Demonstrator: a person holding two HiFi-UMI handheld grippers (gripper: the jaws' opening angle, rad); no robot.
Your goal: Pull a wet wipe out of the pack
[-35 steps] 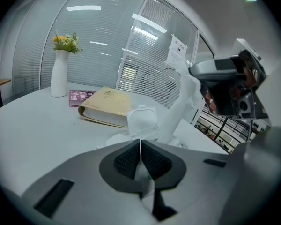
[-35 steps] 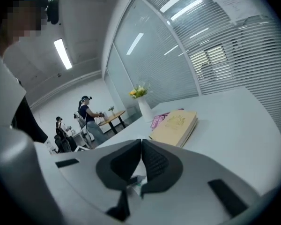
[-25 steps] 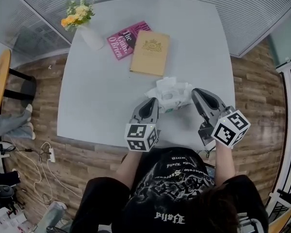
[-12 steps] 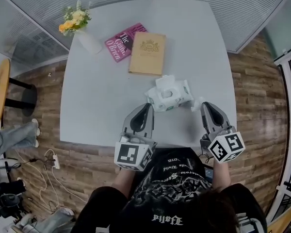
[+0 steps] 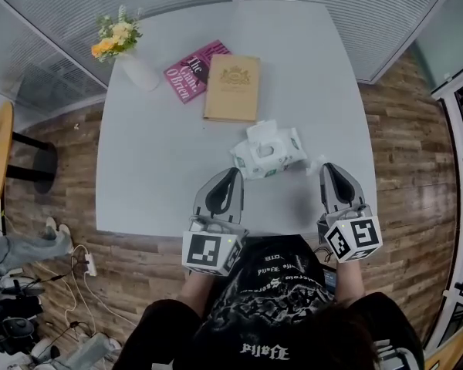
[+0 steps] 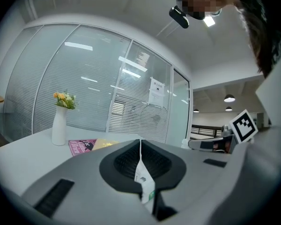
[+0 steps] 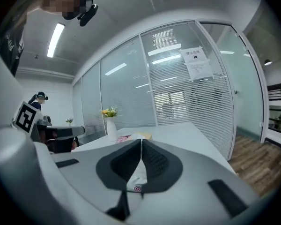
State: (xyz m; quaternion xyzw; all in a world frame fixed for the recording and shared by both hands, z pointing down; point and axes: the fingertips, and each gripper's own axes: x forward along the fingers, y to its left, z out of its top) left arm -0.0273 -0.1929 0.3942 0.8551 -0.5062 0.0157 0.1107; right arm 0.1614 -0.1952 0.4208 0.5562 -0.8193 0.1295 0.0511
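The white wet wipe pack (image 5: 272,151) with green print lies on the grey table, its lid flap raised. My left gripper (image 5: 233,173) is shut at the pack's near left corner. In the left gripper view a thin white film with green print (image 6: 144,177) is pinched between its jaws (image 6: 140,139); it looks like the pack's edge. My right gripper (image 5: 322,166) is shut just right of the pack, with a small white wipe piece (image 5: 315,163) sticking out at its tip. The right gripper view shows that white piece (image 7: 139,175) pinched between the jaws (image 7: 141,138).
On the far side of the table (image 5: 154,168) stand a white vase with flowers (image 5: 139,66), a pink book (image 5: 187,69) and a tan book (image 5: 233,87). The table's near edge runs under both grippers. Glass walls with blinds surround the table.
Both grippers have drawn back from the pack toward the person. The left one has risen. The right one has moved away from the pack's right edge with a white piece at its tip.
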